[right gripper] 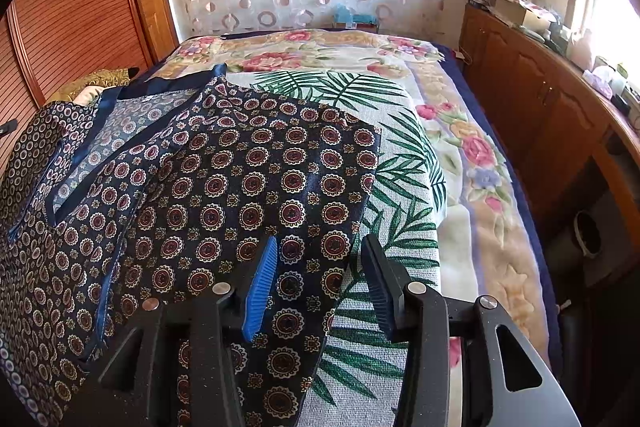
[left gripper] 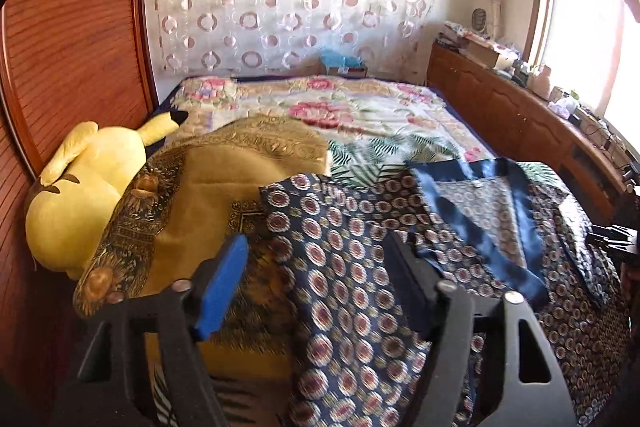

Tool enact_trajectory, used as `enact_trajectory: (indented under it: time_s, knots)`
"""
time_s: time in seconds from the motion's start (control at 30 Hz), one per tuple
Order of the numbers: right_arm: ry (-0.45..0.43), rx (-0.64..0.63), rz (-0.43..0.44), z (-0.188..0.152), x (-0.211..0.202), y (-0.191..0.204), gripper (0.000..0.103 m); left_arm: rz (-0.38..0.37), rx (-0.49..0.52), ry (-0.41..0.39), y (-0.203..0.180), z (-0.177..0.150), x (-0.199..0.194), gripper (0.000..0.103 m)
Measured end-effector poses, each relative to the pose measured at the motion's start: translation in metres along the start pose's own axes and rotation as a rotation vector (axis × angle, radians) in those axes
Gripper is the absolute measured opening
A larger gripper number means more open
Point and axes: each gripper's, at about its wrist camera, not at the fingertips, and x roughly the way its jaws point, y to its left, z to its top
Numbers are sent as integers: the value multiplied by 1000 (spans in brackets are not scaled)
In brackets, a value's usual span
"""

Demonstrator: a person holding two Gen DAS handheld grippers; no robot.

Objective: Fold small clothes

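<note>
A navy garment with red-and-cream medallions [left gripper: 344, 267] lies spread on the bed, its blue-trimmed neckline [left gripper: 480, 223] open toward the far side. In the right wrist view the same garment [right gripper: 224, 187] covers the left half of the frame, one sleeve reaching right. My left gripper [left gripper: 316, 259] is open just above the garment's left part, holding nothing. My right gripper [right gripper: 320, 259] is open over the garment's right edge, where it meets the palm-leaf cloth [right gripper: 384, 227], and is empty.
A gold patterned cloth [left gripper: 224, 187] and a yellow plush toy [left gripper: 80, 187] lie left of the garment by the wooden wall panel [left gripper: 72, 47]. A floral blanket [right gripper: 472, 155] covers the bed. A cluttered wooden cabinet [right gripper: 540, 95] runs along the right under the window.
</note>
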Motion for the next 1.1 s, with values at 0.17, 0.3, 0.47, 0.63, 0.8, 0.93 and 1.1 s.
enact_trajectory:
  time_s: [0.17,0.3,0.47,0.63,0.8,0.93,1.1]
  knots:
    - [0,4,8,0,0,-1,47,4,-22,45,8,8,22,61]
    - [0,4,9,0,1,-1,48,-7,-30,74,11,14,35,61]
    - [1,5,12,0,1,-1,49,-23,-20,89,9,26,41,61]
    - [1,5,13,0,1,-1,50,-21,-28,93,11,30,44,48]
    - [0,5,13,0,1,0,50,-14,-45,88,14,26,41,42]
    - [0,5,13,0,1,0,50,1,-56,101,18,19,39,42]
    - [0,5,12,0,1,0,50,-50,-47,84,12,14,34,34]
